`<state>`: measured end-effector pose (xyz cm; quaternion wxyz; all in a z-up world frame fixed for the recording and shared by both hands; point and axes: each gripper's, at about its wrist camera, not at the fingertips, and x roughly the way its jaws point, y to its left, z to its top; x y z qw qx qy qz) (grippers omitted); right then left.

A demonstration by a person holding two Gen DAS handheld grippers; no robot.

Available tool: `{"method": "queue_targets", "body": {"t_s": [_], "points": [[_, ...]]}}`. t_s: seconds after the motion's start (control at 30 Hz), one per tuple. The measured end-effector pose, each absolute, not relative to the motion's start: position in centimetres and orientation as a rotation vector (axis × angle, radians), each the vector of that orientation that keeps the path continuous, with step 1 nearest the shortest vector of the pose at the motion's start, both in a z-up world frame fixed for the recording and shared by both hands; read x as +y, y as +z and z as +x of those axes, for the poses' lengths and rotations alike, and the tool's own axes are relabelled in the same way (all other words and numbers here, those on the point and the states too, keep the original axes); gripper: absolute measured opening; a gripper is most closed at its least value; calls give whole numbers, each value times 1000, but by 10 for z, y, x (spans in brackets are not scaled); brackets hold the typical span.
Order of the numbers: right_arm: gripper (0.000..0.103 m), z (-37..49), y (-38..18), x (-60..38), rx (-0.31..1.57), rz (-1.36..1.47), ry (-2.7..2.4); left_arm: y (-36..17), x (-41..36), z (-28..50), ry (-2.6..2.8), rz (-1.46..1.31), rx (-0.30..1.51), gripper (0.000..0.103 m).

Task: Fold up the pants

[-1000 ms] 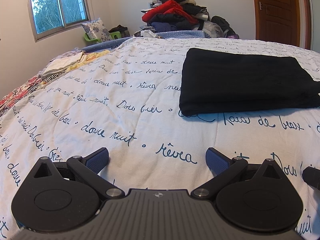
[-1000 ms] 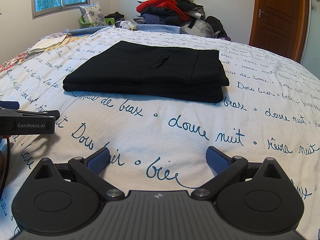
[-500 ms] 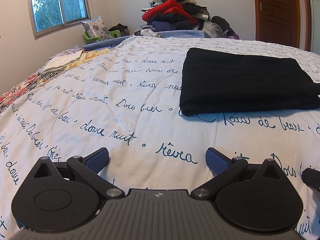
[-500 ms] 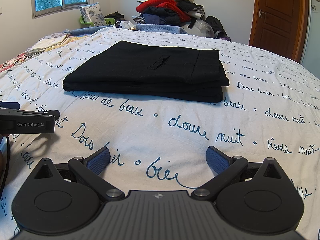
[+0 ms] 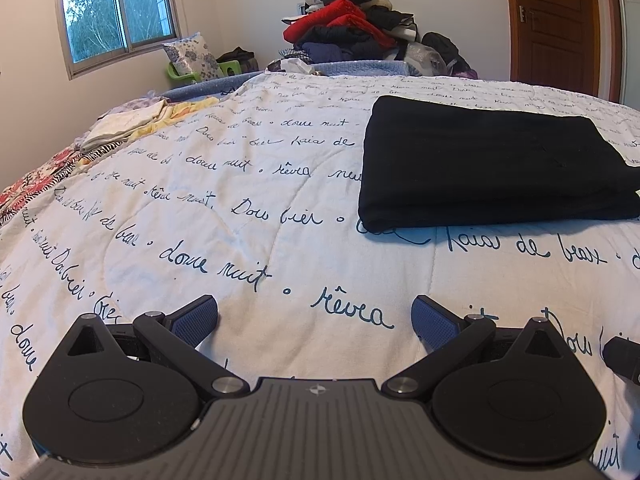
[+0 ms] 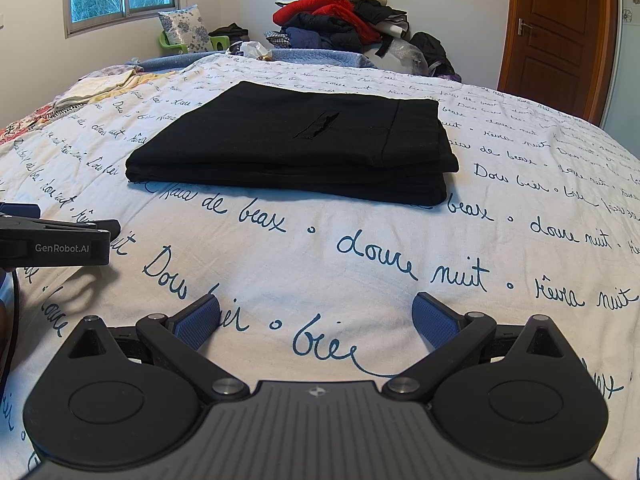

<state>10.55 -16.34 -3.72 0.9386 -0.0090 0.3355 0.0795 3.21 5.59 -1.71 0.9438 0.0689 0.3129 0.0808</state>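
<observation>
**Pants folded, both grippers standing off**

We are looking at the black pants [image 6: 292, 140] lying as a neat, layered rectangle on the white quilt [image 6: 360, 248] with its blue script, and we are judging the folding as done or nearly so. The stacked edges facing us are sitting fairly flush, with one layer at the right corner jutting out a little, so a small squaring-up may be all that is left.

We are holding the left gripper [image 5: 315, 314] with its fingers spread wide and nothing between them; the right gripper [image 6: 316, 312] is likewise gaping and gripping nothing. Both are sitting well short of the pants, over bare quilt.

Open room is lying all around the bundle. The clothes pile [image 6: 340, 16] and the folded linens [image 5: 132, 124] are keeping well apart from it, and the bed's edges are sitting far off.
</observation>
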Motion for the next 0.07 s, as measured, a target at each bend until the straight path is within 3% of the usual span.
{"method": "queue_targets", "body": {"t_s": [0.07], "points": [[103, 105, -37, -163, 685, -18, 162, -17, 55, 33, 162, 145, 636, 103]]}}
